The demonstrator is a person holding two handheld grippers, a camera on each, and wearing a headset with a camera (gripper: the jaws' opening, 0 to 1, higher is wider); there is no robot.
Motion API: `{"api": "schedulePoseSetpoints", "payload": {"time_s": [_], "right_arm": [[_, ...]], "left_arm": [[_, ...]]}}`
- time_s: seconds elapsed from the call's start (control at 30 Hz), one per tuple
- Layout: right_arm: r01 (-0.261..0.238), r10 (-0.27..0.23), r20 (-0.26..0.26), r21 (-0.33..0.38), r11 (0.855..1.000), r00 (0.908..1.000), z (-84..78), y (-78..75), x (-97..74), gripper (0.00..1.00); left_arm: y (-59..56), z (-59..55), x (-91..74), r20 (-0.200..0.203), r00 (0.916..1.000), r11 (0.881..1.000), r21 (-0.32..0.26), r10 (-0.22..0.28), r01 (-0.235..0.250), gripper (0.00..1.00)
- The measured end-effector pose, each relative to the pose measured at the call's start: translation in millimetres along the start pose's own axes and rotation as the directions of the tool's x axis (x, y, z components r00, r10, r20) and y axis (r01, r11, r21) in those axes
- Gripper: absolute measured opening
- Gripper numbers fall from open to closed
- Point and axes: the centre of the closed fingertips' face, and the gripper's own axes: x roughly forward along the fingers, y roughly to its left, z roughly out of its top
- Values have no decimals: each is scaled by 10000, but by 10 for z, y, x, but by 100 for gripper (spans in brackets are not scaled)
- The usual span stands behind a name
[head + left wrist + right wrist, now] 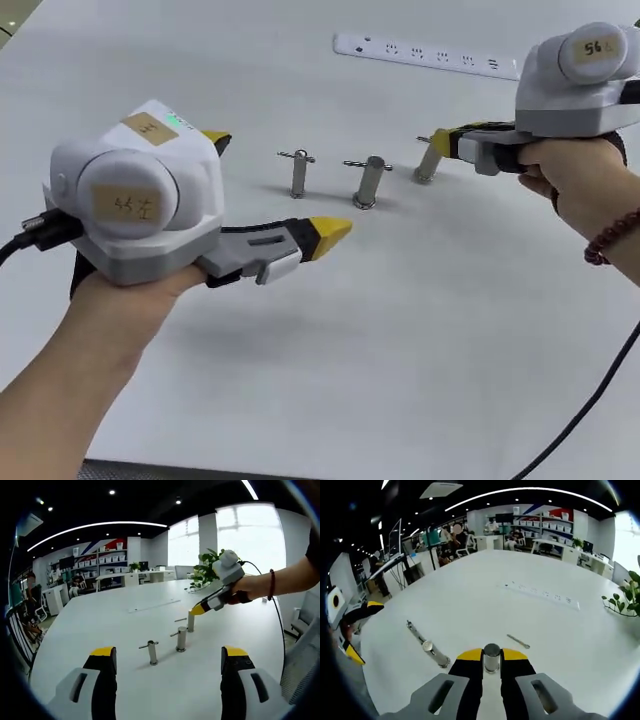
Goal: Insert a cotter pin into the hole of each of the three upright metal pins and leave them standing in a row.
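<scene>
Showing, head view: the left gripper (274, 186) is hanging open near two upright metal pins (299, 178) already carrying cotter pins (355, 164); the third pin (427, 165) is leaning at far right. Left gripper view: the right gripper (195, 611) is touching it. Right gripper view: its jaws are clamping it; cotter seating unclear.

Three pins are in a row on the table (400, 330), mid-frame: left pin (299, 175), middle pin (369, 183), right pin (427, 165). The right pin is between the jaws of the right gripper (440, 142). A power strip (430, 55) lies behind them, at the upper right.
</scene>
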Motion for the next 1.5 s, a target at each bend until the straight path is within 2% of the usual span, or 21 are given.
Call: {"api": "schedulePoseSetpoints", "payload": {"time_s": [0.27, 0.4, 0.6, 0.87, 1.03, 1.3, 1.5], "right_arm": [[121, -118, -110, 292, 9995, 9999, -213, 97, -265, 6], [143, -137, -147, 414, 9990, 9998, -271, 149, -348, 6], [27, -20, -164, 382, 9993, 9999, -328, 319, -466, 6], [-187, 192, -186, 278, 9994, 9996, -346, 564, -501, 6], [-170, 175, -189, 258, 9995, 9997, -348, 664, -490, 6], [267, -264, -231, 92, 9996, 9994, -359, 776, -463, 6], [431, -426, -185, 231, 9988, 9989, -351, 851, -450, 6]], "left_arm": [[-18, 14, 0, 27, 10000, 10000, 40, -40, 40, 85], [-24, 15, -2, 29, 10000, 10000, 52, -55, 55, 85], [-29, 21, -14, 27, 10000, 9999, 98, -71, 71, 85], [-25, 16, -35, -16, 10000, 9999, 105, -49, 49, 85], [-32, 33, -37, 37, 10000, 9999, 106, -72, 71, 85], [-28, 74, -50, 146, 9999, 9999, 132, -58, 56, 84], [-29, 105, -61, 237, 9997, 9998, 175, -54, 50, 84]]}}
